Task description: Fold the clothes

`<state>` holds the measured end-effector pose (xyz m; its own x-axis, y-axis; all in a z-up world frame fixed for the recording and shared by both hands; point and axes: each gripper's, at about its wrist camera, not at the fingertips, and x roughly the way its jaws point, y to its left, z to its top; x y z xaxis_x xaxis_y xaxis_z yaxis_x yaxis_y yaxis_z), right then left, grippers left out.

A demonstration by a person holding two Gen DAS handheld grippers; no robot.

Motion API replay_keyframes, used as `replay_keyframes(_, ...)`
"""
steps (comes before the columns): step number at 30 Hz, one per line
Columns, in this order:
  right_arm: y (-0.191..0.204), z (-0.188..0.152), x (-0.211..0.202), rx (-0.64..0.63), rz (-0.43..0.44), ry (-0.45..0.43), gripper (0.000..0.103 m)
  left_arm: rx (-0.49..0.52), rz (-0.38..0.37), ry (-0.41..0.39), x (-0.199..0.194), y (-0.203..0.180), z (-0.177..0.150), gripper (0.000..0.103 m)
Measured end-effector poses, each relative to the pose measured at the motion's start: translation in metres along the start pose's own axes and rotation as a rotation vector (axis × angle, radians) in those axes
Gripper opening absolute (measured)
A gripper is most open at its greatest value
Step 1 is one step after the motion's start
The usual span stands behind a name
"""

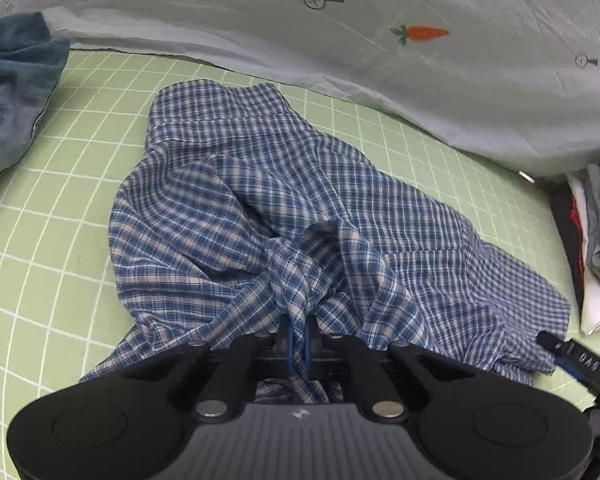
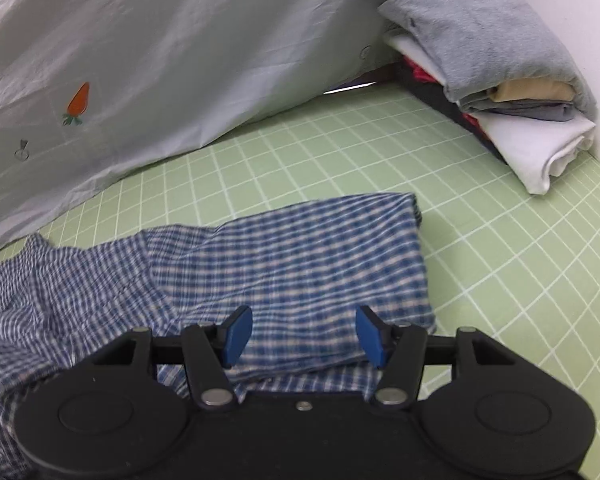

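A blue and white checked shirt (image 1: 260, 216) lies rumpled on the green grid mat (image 1: 60, 240). My left gripper (image 1: 299, 344) is shut on a bunched fold of the shirt near its front edge, lifting the cloth into a peak. In the right wrist view the same shirt (image 2: 300, 264) lies flatter, its right edge folded straight. My right gripper (image 2: 304, 336) is open, its blue pads (image 2: 236, 336) held just above the shirt's near edge with nothing between them. The right gripper's tip also shows at the left wrist view's lower right (image 1: 572, 356).
A pale grey sheet with carrot prints (image 1: 380, 40) bounds the mat's far side. A blue towel (image 1: 12, 92) lies at the left. A stack of folded clothes (image 2: 500, 72) stands at the right by a white wall.
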<state>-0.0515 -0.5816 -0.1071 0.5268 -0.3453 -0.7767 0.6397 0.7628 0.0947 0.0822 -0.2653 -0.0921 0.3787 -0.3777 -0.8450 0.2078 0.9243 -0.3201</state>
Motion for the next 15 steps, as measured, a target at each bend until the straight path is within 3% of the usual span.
replay_keyframes(4,0.015,-0.012,0.001,-0.063,0.010,0.032,0.058,-0.004,0.040,-0.086,-0.036,0.022,0.004,0.004)
replay_keyframes(9,0.022,-0.026,0.001,-0.095,0.028,0.073,0.058,-0.020,0.195,-0.223,-0.082,0.069,0.017,0.004)
replay_keyframes(11,0.026,-0.027,-0.001,-0.114,0.030,0.071,0.058,-0.080,0.329,-0.277,-0.094,0.100,0.025,0.004)
replay_keyframes(14,0.032,-0.025,-0.003,-0.141,0.030,0.058,0.058,-0.210,0.611,-0.334,-0.106,0.143,0.035,0.006)
replay_keyframes(15,0.034,-0.025,-0.005,-0.145,0.032,0.055,0.058,-0.261,0.667,-0.340,-0.109,0.154,0.036,0.010)
